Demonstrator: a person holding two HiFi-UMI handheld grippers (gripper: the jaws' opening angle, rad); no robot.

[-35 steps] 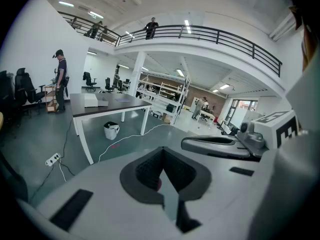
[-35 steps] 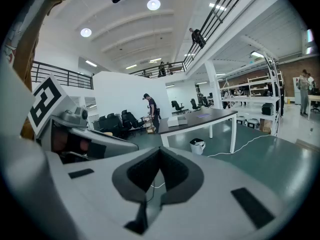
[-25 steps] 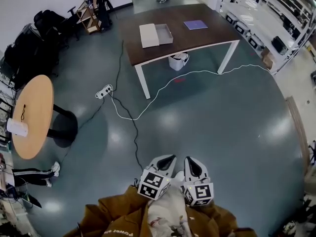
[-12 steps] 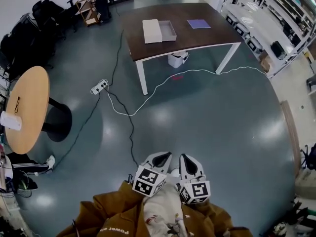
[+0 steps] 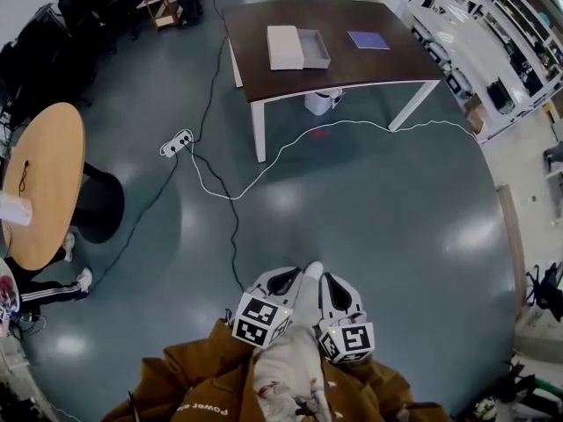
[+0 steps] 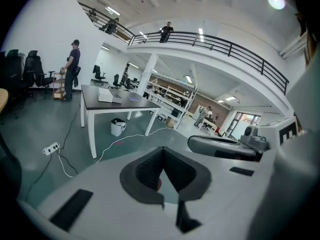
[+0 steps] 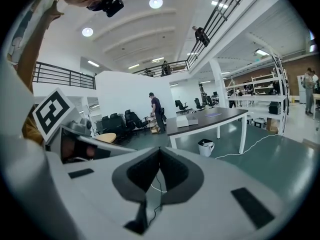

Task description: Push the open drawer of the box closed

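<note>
At twelve o'clock in the head view stands a dark table (image 5: 383, 64) bearing the box (image 5: 284, 47). Its grey drawer (image 5: 315, 49) is pulled out toward three o'clock, still joined to the white shell. A purple sheet (image 5: 368, 40) lies farther toward three o'clock, apart from the drawer. At six o'clock, well apart from the table, the left gripper (image 5: 293, 275) and the right gripper (image 5: 328, 278) sit side by side above the floor (image 5: 396, 236), pointing toward twelve. Each gripper's jaws are pressed together with nothing between them. What looks like a power strip (image 5: 176, 141) lies at ten o'clock.
</note>
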